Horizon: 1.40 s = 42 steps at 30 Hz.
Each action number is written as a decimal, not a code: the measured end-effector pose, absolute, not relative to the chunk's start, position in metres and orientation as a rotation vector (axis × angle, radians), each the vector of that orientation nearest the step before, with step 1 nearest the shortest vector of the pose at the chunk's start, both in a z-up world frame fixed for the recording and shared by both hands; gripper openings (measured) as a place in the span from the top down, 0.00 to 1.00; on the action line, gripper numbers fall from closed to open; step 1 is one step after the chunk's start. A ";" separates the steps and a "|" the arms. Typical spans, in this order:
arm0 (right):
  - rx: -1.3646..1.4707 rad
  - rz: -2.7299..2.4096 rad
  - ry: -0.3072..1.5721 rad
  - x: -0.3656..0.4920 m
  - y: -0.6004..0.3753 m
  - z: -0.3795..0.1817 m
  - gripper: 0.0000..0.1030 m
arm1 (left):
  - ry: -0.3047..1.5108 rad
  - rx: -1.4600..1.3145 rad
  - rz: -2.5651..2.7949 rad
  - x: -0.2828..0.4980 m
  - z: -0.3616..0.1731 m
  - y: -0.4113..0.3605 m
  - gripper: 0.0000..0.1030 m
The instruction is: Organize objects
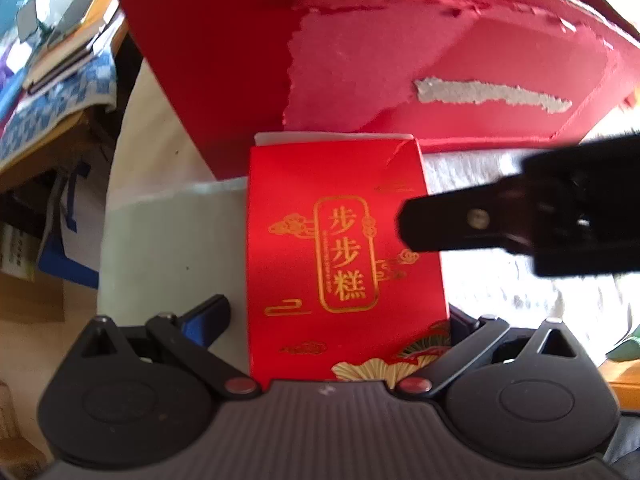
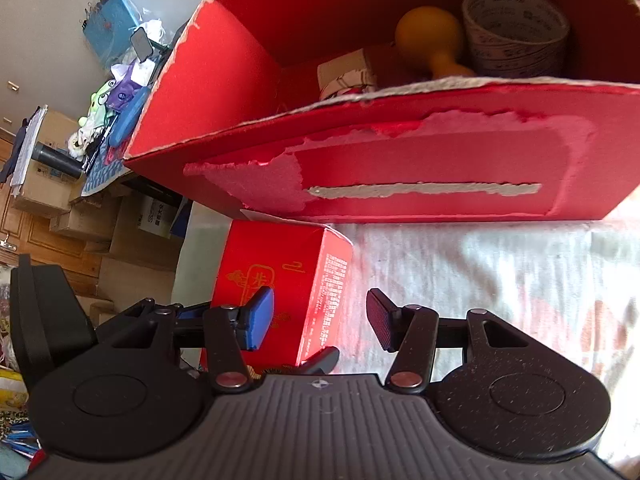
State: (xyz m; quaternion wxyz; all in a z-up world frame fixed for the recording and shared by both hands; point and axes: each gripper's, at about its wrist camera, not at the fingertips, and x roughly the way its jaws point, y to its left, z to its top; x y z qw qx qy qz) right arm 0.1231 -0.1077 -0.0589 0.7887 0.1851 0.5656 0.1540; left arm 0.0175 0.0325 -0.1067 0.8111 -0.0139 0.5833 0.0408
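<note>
Your left gripper (image 1: pixel 340 320) has its jaws spread around the small red carton (image 1: pixel 340 248), one on each side; whether the pads press yet, you cannot tell. Your right gripper (image 2: pixel 320 316) hangs open and empty just beside it. The carton looks light, stiff and glossy, so take its side walls squarely. Beyond it stands the torn red box (image 2: pixel 400 168), already holding a tape roll (image 2: pixel 516 32).

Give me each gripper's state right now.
Left gripper: jaws open, straddling the small red box, not clamped.
Right gripper: jaws open, holding nothing.
</note>
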 end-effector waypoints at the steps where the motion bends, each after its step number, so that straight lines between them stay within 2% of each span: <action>1: 0.399 0.335 1.218 0.124 -0.106 -0.060 0.47 | 1.245 -0.013 0.088 0.018 -0.108 0.031 0.00; 25: 0.489 0.443 1.230 0.145 -0.095 -0.078 0.47 | 1.148 0.050 0.006 0.014 -0.106 0.033 0.01; 28: 0.502 0.445 1.235 0.144 -0.100 -0.078 0.49 | 1.126 0.032 -0.003 0.012 -0.104 0.036 0.06; 30: 0.494 0.448 1.232 0.143 -0.103 -0.075 0.50 | 1.111 0.040 -0.006 0.010 -0.100 0.037 0.16; 42: 0.409 0.463 1.200 0.133 -0.113 -0.058 0.50 | 1.117 -0.003 -0.071 0.010 -0.081 0.031 0.18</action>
